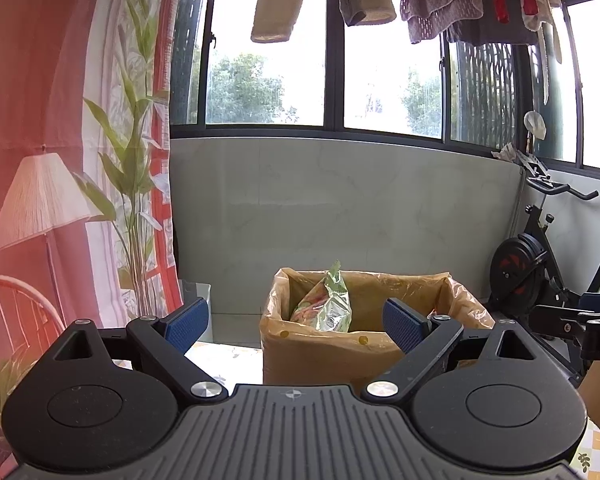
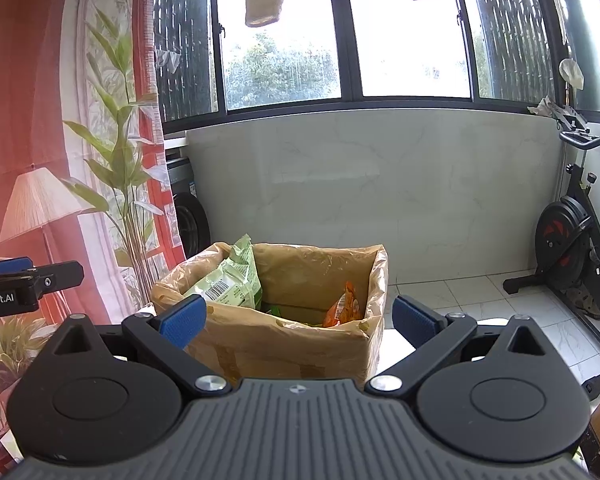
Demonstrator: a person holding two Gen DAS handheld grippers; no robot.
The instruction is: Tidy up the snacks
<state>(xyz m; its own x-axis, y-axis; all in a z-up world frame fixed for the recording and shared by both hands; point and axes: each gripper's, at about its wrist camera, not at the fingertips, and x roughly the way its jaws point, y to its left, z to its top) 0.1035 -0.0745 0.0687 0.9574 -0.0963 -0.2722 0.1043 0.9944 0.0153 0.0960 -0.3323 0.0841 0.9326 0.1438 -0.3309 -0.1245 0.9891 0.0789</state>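
Cardboard box (image 1: pixel 340 356) lined with a yellowish plastic bag (image 1: pixel 460 300) sits dead ahead in both views, on the desk (image 1: pixel 224 356) with a patterned cloth. Left wrist view: only a green snack packet (image 1: pixel 328 304) shows inside, standing upright against the box's left side, top corner poking above the rim. Right wrist view looks in from higher and further right: same green packet (image 2: pixel 232 280) leaning at the left wall with barcode visible, plus an orange snack packet (image 2: pixel 342 306) low in the right front corner and something green on the box floor, too small to identify. Left hand-held gripper (image 1: pixel 300 322) released, blue pads wide apart, nothing between them, near side of the box framed in the gap. Right hand-held gripper (image 2: pixel 300 318) also released and empty, pads apart either side of the box front. Right view catches the left hand-held gripper's tip at far left, well apart from the box; left view catches part of the other tool at far right edge. Box top fully open, room above it free. Box's right wall stands close to the desk's edge in the right view, tiled floor (image 2: pixel 480 300) beyond. Exercise bike (image 2: pixel 572 240) well to the right, plant (image 1: pixel 136 160) and floor lamp (image 1: pixel 40 200) to the left, wall and window behind.
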